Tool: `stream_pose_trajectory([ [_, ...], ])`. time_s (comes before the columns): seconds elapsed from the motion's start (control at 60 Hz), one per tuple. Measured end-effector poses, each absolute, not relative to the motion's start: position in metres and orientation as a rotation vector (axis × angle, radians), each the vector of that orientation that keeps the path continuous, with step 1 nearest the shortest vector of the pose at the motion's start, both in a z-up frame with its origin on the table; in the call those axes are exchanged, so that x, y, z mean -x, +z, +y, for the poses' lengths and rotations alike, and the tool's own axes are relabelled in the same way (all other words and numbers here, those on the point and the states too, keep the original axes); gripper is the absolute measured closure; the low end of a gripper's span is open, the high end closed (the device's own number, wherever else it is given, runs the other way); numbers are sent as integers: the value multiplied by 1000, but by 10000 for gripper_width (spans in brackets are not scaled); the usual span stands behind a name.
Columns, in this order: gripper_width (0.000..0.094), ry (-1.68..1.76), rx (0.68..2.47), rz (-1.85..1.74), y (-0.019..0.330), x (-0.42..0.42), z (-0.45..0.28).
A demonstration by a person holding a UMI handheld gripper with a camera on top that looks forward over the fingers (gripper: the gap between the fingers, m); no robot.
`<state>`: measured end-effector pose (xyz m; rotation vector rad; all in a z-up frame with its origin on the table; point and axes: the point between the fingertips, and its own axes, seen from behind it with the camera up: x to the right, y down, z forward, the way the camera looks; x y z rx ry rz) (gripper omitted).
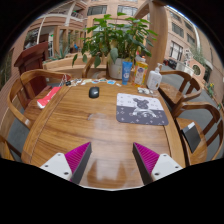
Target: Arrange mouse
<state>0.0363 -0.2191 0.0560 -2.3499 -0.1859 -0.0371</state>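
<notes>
The mouse (94,92) lies on the far half of the wooden desk (85,130), well beyond the fingers and a little left of the midline between them. It is small and dark, and looks slightly wider than deep from here; which end is its front, and so which way it points, cannot be told. It sits on bare wood, apart from everything else.

To its right, clearly apart, lies a mouse mat (140,108) with a pale printed upper part and a dark lower band, its long side running across the desk. Left of the mouse, near the desk's edge, is a red and white flat object (49,97), lying at a slant. Beyond the mouse stands a potted plant (117,45) with broad green leaves in a pale pot. Beside the pot are a blue bottle (127,71) and a yellowish container (141,74); their contents cannot be made out. Wooden chairs (25,95) stand at both sides of the desk.

The gripper (109,160) hovers over the near edge, its pink-padded fingers (75,159) spread wide and holding nothing.
</notes>
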Motion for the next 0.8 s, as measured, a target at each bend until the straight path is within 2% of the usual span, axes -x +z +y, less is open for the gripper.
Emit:
stream_pose_trajectory([
  [0.267, 82, 105, 2222, -199, 36, 72, -66],
  [0.567, 82, 27, 2253, -212, -14, 94, 77],
  [0.683, 218, 70, 2241, -181, -14, 100, 109],
  [0.733, 328, 77, 2238, -177, -15, 102, 114],
  [0.767, 456, 67, 2232, -171, -15, 100, 118],
  [0.8, 482, 65, 2225, -161, -14, 100, 120],
])
